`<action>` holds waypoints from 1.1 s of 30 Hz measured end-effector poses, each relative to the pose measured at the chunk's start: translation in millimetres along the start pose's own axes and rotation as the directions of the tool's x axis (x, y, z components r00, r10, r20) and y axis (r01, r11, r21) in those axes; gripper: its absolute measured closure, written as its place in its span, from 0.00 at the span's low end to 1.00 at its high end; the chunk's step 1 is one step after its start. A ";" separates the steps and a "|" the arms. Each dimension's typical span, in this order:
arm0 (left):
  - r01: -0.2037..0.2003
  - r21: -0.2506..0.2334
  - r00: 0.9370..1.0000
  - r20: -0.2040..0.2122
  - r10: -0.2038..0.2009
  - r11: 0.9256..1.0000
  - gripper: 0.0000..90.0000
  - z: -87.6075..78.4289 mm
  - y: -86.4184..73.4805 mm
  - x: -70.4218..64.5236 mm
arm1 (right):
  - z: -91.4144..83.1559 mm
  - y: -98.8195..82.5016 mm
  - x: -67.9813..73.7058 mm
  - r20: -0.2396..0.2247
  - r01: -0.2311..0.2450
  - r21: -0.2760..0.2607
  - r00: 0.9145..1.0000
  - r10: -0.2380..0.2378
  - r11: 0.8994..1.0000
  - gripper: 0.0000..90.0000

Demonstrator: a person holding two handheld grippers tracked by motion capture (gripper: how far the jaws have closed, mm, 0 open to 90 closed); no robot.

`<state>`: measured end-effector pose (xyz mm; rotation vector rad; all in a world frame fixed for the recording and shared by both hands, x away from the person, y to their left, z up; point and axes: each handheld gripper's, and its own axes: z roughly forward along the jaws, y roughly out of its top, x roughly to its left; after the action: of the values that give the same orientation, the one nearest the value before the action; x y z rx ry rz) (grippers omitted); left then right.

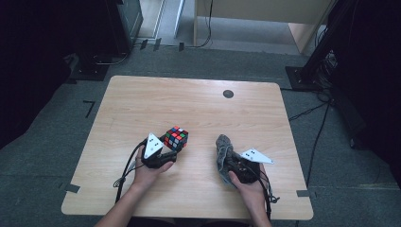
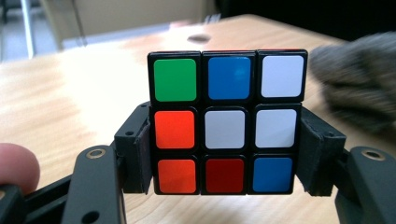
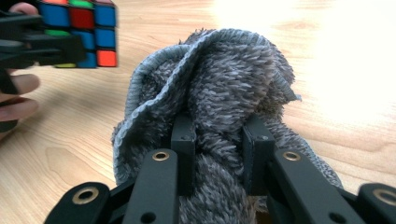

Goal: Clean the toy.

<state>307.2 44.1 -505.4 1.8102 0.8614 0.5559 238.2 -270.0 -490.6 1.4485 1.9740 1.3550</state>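
Observation:
A Rubik's cube [image 1: 177,137] with mixed coloured faces is held just above the wooden table [image 1: 142,99], left of centre. My left gripper [image 1: 171,147] is shut on it; in the left gripper view the cube [image 2: 226,122] sits between the two black pads [image 2: 138,154], which press on its lower sides. A grey fluffy cloth [image 1: 223,150] is bunched up right of centre. My right gripper [image 1: 227,158] is shut on the cloth [image 3: 219,93], which bulges up over the jaws. The cube [image 3: 81,28] also appears at the top left of the right gripper view.
A small dark round mark [image 1: 228,93] lies on the table's far side. Beyond the table are grey carpet, black stands and cables. Bare tabletop stretches across the far half and along the front edge.

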 end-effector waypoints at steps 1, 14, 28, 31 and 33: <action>0.011 0.016 1.000 -0.006 -0.011 1.000 0.38 3.7 -1.5 1.1 | 0.5 -0.5 -0.3 0.006 0.004 0.003 1.000 -0.004 1.000 0.80; -0.019 0.150 0.997 -0.074 0.030 0.988 0.38 15.6 -2.4 -4.9 | 3.8 -4.2 -1.1 0.060 0.060 0.031 0.996 -0.061 0.998 0.79; -0.013 0.240 0.996 -0.087 0.035 0.971 0.38 11.2 -5.9 -6.2 | 13.6 -10.7 0.3 0.105 0.109 0.103 0.987 -0.120 0.989 0.79; -0.001 0.262 0.996 -0.087 0.025 0.965 0.38 12.3 -5.9 -4.8 | 17.0 -12.5 1.2 0.106 0.117 0.116 0.986 -0.129 0.986 0.79; 0.016 0.299 0.996 -0.083 0.009 0.954 0.38 14.3 -5.9 -3.5 | 20.4 -14.1 1.6 0.104 0.126 0.133 0.985 -0.140 0.983 0.79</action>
<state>313.3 34.3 -516.3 2.0706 1.0517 0.5227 244.7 -258.9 -511.9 1.3865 2.0739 1.0858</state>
